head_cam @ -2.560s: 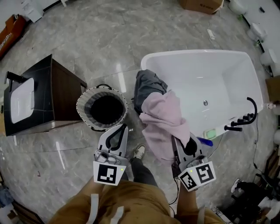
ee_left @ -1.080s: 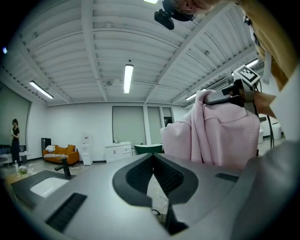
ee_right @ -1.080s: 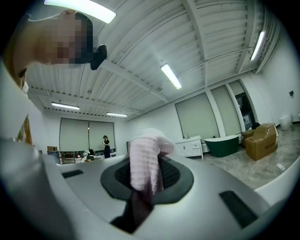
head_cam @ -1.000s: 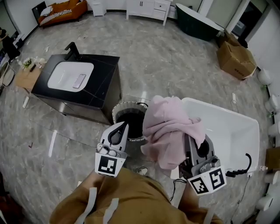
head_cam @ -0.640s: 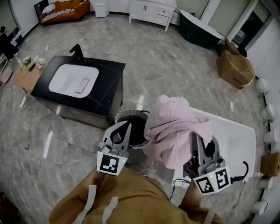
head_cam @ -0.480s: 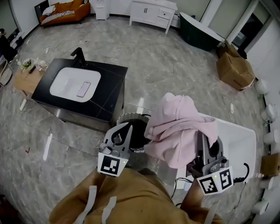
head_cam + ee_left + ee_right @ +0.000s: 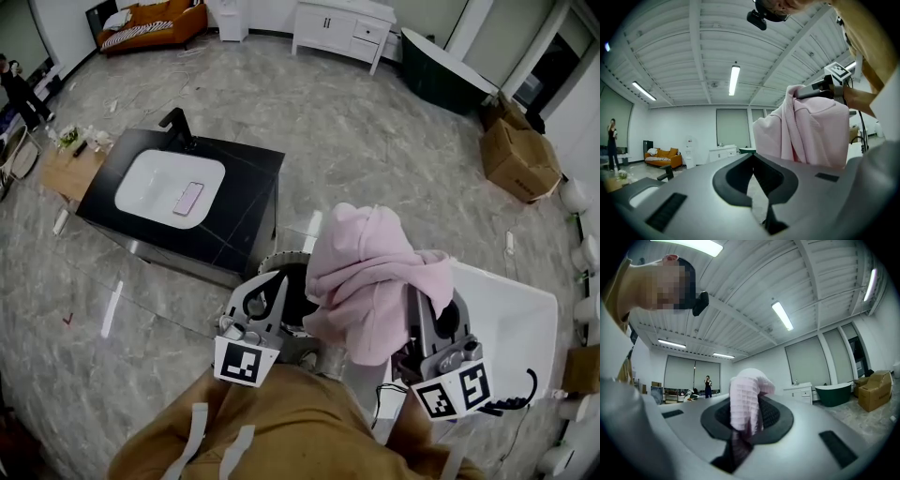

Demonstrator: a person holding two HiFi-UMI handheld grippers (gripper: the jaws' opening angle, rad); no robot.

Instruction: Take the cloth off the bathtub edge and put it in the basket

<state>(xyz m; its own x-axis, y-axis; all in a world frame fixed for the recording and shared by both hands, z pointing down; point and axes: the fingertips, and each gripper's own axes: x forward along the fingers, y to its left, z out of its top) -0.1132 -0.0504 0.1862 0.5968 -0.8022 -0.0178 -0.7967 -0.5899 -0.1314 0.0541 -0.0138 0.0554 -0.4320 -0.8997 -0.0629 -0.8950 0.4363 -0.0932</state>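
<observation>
Right gripper (image 7: 419,314) pinches pink cloth (image 7: 375,281), which drapes near basket (image 7: 277,261). Left gripper (image 7: 279,287): jaws pressed together, empty.

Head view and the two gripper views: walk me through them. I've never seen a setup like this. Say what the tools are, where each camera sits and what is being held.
There is no robot here. A person holds a two-jaw tool in each hand. The head view comes from a camera on the person's head, looking down: the left tool shows at the left, the right tool at the right. Each gripper view comes from a camera riding on that tool, looking along its jaws. The right tool is clamped on a pink cloth, which hangs bunched from it, off the floor. The left tool is shut and empty. Below, on the marble floor, stand a round basket, a white bathtub and a black vanity with a white basin.
</observation>
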